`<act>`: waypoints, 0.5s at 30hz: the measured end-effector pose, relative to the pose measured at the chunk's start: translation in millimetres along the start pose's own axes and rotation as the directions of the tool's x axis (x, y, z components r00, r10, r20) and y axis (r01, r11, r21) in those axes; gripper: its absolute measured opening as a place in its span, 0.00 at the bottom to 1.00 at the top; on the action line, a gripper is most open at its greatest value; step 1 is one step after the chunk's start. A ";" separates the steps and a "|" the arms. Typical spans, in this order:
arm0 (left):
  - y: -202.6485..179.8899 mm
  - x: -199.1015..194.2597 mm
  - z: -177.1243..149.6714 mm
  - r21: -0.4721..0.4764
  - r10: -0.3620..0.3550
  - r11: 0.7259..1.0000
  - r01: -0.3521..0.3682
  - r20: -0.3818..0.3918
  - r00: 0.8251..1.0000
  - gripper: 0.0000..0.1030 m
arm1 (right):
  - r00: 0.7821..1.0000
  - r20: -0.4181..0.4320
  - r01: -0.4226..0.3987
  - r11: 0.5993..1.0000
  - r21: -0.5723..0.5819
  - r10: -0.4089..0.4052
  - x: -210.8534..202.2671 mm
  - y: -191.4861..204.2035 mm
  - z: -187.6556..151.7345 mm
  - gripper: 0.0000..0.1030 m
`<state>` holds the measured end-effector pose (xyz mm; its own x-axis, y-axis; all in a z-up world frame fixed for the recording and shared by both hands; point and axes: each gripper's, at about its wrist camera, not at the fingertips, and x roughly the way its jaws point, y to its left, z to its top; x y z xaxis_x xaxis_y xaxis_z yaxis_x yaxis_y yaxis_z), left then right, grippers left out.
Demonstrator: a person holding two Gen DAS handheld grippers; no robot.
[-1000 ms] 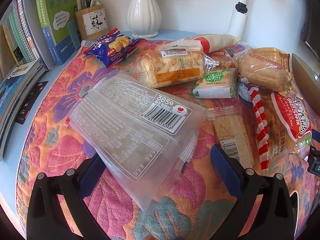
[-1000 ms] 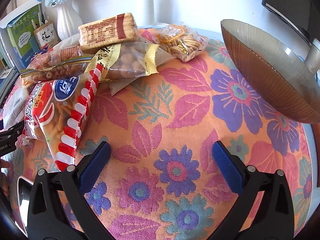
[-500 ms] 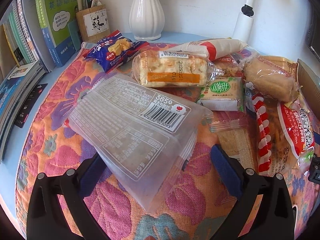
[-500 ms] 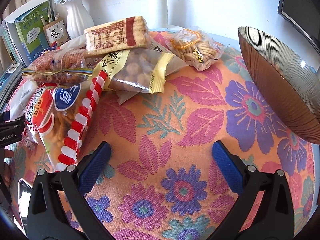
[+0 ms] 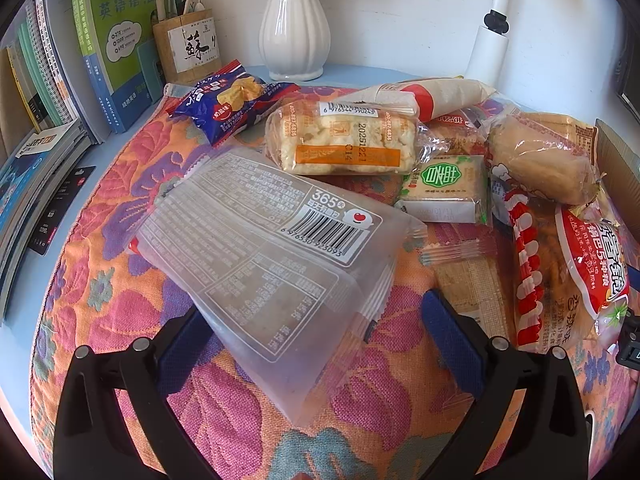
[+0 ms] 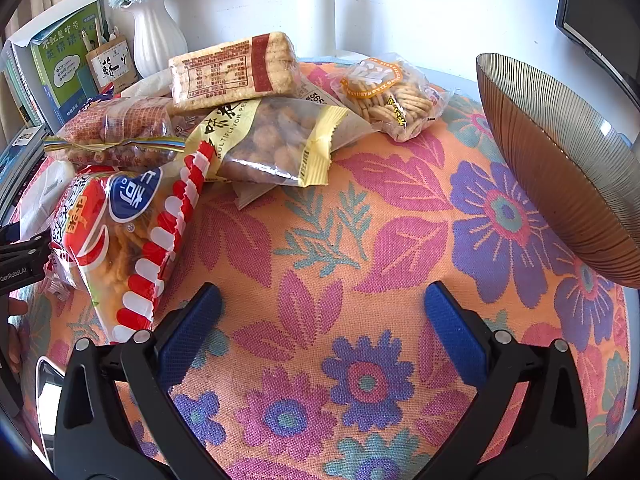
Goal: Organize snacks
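Observation:
A translucent snack bag (image 5: pixel 264 256) with a barcode lies on the floral cloth (image 5: pixel 132 200). Its near end reaches between the fingers of my open left gripper (image 5: pixel 316 340) and covers the left fingertip. Behind it lie a blue packet (image 5: pixel 228 104), a rice-cake pack (image 5: pixel 340 144) and a small green-logo pack (image 5: pixel 444 188). My right gripper (image 6: pixel 322 312) stands open over bare cloth (image 6: pixel 320 240), holding nothing. A red-and-white striped bag (image 6: pixel 120 240) lies at its left, a yellow peanut bag (image 6: pixel 272 140) and a round-cracker bag (image 6: pixel 396 100) further back.
A ribbed brown bowl (image 6: pixel 560 168) stands at the right edge. Along the back wall are a white vase (image 5: pixel 294 20), a pen holder (image 5: pixel 188 48) and books (image 5: pixel 116 40). A white lamp post (image 5: pixel 492 40) rises behind the pile.
The right gripper has swung slightly left toward the snack pile, which now looks closer. The left view has shifted only a little. Both grippers stay open.

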<state>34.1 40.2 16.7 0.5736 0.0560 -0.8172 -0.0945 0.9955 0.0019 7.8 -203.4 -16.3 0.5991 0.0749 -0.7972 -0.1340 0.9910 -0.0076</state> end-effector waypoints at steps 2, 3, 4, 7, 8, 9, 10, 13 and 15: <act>0.0 -0.1 -0.1 0.000 0.000 1.000 0.000 0.000 1.000 0.95 | 1.000 0.000 0.000 1.000 0.000 0.000 -0.2 -0.2 -0.5 0.97; 0.0 -0.1 -0.1 0.000 -0.001 1.000 0.001 0.000 1.000 0.95 | 1.000 0.000 0.000 1.000 0.000 0.000 -0.2 -0.1 -0.4 0.97; -0.1 0.0 0.0 -0.001 -0.001 1.000 0.001 0.000 1.000 0.95 | 1.000 0.000 0.000 1.000 0.000 0.000 -0.1 0.0 -0.2 0.97; 0.0 -0.1 -0.1 -0.001 -0.001 1.000 0.001 0.001 1.000 0.95 | 1.000 0.000 0.000 1.000 0.000 0.000 -0.1 0.0 -0.3 0.97; -0.1 -0.3 -0.1 -0.001 -0.001 1.000 0.001 0.001 1.000 0.95 | 1.000 0.000 0.000 1.000 0.000 0.000 -0.1 0.0 -0.2 0.97; -0.2 -0.2 -0.1 0.000 0.000 1.000 0.000 0.001 1.000 0.95 | 1.000 0.000 0.000 1.000 0.000 0.000 -0.2 -0.1 -0.4 0.97; 0.3 -0.2 -0.1 -0.001 -0.001 1.000 0.001 0.002 1.000 0.95 | 1.000 0.000 0.000 1.000 0.000 0.000 -0.2 0.0 -0.3 0.97; 0.5 -0.1 0.1 -0.002 -0.005 1.000 0.005 0.001 1.000 0.95 | 1.000 0.000 0.000 1.000 0.000 0.000 -0.3 -0.2 -0.6 0.97; 0.4 -0.1 -0.1 -0.002 -0.004 1.000 0.004 0.001 1.000 0.95 | 1.000 0.000 0.000 1.000 0.000 0.000 -0.3 -0.1 -0.6 0.97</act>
<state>33.9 40.6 16.7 0.5748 0.0519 -0.8166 -0.0935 0.9956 -0.0025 7.1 -203.6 -16.5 0.5990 0.0751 -0.7972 -0.1340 0.9909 -0.0074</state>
